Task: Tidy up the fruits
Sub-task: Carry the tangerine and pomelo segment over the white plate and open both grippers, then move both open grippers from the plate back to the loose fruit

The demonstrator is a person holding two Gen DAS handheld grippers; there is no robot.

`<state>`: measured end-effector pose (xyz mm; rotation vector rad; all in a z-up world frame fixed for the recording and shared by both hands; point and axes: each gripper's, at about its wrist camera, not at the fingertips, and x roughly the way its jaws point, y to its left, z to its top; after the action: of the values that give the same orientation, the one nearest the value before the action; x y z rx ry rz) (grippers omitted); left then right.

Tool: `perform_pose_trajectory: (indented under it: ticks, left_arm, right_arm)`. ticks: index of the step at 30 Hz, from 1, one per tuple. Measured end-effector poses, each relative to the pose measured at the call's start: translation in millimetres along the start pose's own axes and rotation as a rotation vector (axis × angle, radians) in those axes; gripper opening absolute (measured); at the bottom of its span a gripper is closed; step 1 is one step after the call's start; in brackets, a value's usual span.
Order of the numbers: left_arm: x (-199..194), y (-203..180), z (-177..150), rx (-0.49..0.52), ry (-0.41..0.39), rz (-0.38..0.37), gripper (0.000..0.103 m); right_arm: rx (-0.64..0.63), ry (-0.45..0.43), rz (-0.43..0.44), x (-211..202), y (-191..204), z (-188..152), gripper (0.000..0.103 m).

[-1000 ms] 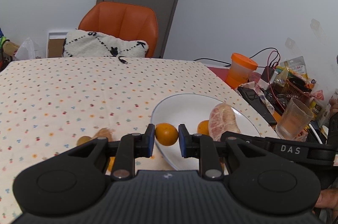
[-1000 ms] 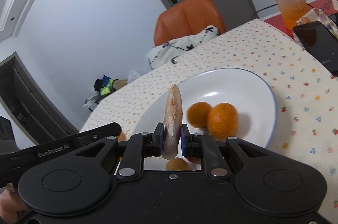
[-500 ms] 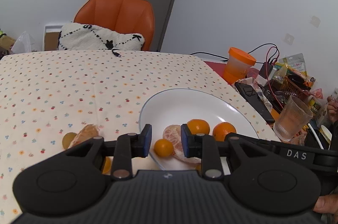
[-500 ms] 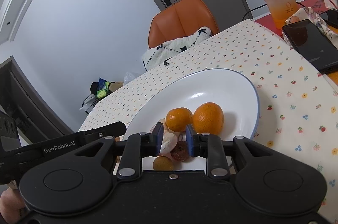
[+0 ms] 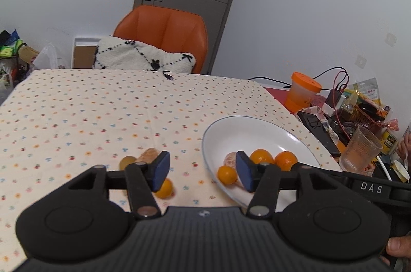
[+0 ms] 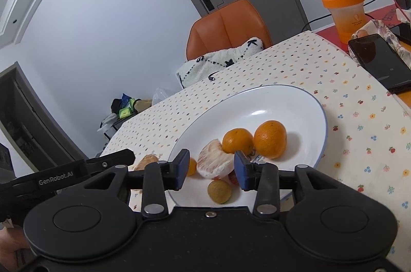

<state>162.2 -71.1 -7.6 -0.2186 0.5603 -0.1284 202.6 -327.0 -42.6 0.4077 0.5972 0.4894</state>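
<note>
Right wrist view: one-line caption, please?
Open right hand-held gripper above white plate holding two oranges and a peeled segment.

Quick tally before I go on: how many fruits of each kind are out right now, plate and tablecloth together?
Whole oranges: 4
Peeled pieces: 2
Small brownish round fruits: 2
Total: 8, not counting a reddish bit on the plate, too hidden to identify.

2 wrist cams, both facing plate (image 5: 257,128).
</note>
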Motion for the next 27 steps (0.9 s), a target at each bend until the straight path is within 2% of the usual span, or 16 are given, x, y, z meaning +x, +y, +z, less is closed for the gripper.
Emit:
perform_pose_trajectory:
  ticks: [1,3,6,12,17,19,22,27]
  left_arm:
    - [-2.5,1.7,-0.9,-0.003,-0.002,0.006,0.06]
    - [-8.0,5.1,-2.9,-0.004,-0.004,0.019,0.07]
    - [-15.5,9.1,-6.5,0.0,-0.018,0.041,0.077]
    - [-25.9,19.8,-15.7,-0.014,-0.013,0.068,0.079]
    - [-33.7,28.4,-24.3,-0.026,-0.008,0.088,0.079]
    - [-36.1,32.1,-28.3,-0.03,-0.003,0.094,0.08]
    - [-39.4,37.3,-34.4,-0.039,0.005,0.104,0.08]
    - [-43.3,47.1,-44.5,-0.054,0.019,0.115,0.08]
  right_arm:
    - [-0.01,-0.002,-0.012,-0.5,2.9,-0.8,0.048]
    - [-0.033,-0.01,-0.035,-2.5,8.9,-3.0,0.053]
    - [-0.063,-0.019,-0.062,-3.9,16.5,-5.3,0.061]
    - [-0.098,-0.013,-0.074,-3.7,28.2,-10.6,0.069]
    - [-0.125,-0.017,-0.075,-3.2,37.9,-16.0,0.086]
    - [-0.129,-0.023,-0.084,-3.8,41.7,-18.4,0.099]
    - [-0.133,-0.032,-0.096,-4.5,45.5,-20.3,0.103]
    - [-0.151,-0.031,-0.091,-4.2,52.4,-25.4,0.103]
